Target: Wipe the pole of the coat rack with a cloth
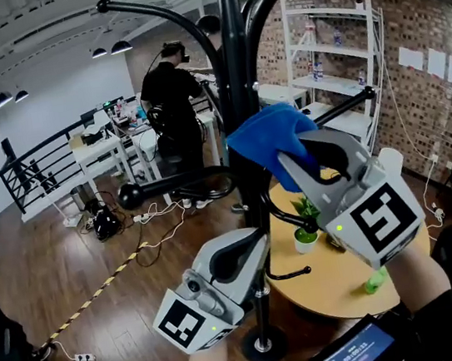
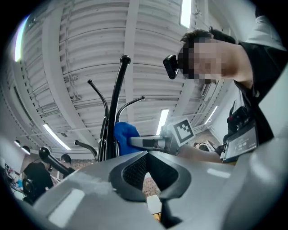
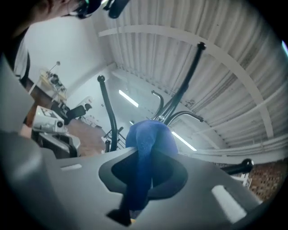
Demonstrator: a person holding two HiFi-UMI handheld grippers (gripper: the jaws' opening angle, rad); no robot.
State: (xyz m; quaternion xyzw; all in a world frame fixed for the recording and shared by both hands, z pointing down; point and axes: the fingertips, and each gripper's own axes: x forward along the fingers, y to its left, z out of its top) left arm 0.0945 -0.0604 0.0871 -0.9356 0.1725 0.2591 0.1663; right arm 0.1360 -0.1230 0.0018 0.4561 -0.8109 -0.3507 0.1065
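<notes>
Right tool (image 1: 292, 160) clamps cloth (image 1: 263, 134) at pole (image 1: 234, 48), covering part; left tool (image 1: 251, 247) clenched, empty.

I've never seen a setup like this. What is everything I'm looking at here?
coat rack: one, black, centre
cloth: one, blue, at the coat rack, in the right gripper
table: one, round, light wood, right of the coat rack
plant: one, green in a white pot, on the table
shelf: one, white, back right
person: one, in black, far back
tape: one strip, yellow and black, on the floor, left
left gripper: one, grey, jaws together, empty, low beside the coat rack
right gripper: one, grey, shut on the cloth
</notes>
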